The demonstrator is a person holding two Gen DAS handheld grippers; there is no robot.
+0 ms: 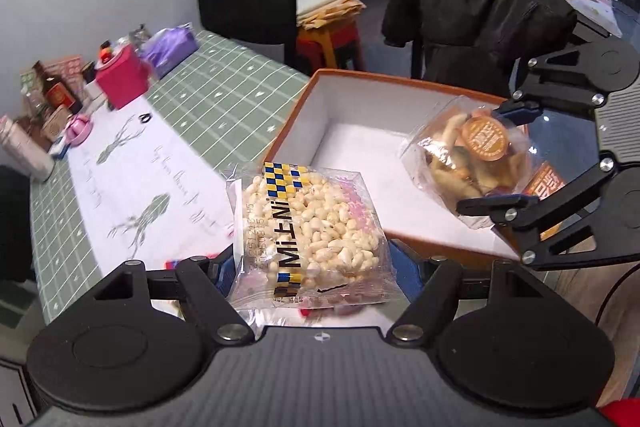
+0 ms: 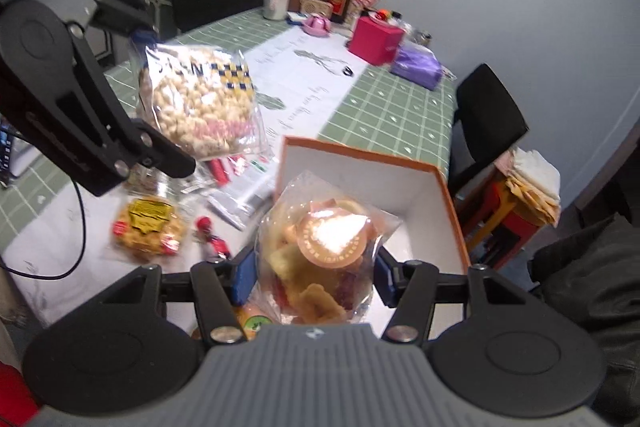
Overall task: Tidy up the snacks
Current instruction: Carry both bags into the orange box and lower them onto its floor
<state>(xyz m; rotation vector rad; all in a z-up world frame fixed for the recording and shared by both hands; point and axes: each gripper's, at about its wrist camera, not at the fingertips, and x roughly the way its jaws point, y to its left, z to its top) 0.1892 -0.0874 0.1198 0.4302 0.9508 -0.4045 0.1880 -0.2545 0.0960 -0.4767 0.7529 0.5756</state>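
Spreading under everything, the counter wears a green checked cloth with a white runner down its middle; bottles and small boxes crowd its far end. Nearer sits the box, orange outside, white inside, open-topped and empty as far as both views show.

Left claw: clamped on a clear bag of puffed rice cakes, held up off the counter just beside the box's near-left corner. Bag fills the gap between the blue pads, sagging a little below.

Right claw: clamped on a clear bag of mixed chips with a round orange label, hanging over the open box. Pads press its crinkled sides.

Loose on the runner left of the box: a small yellow-labelled snack pack, red-wrapped sweets, flat wrappers.

Judgement: both bags are mid-carry, placement next. To do it well, lower the chips bag first into the far corner, low enough that it does not tip when let go, leaving floor room. Bring the rice cakes over the rim flat, label up, beside it rather than on top. Gentle release; both contents crush easily.
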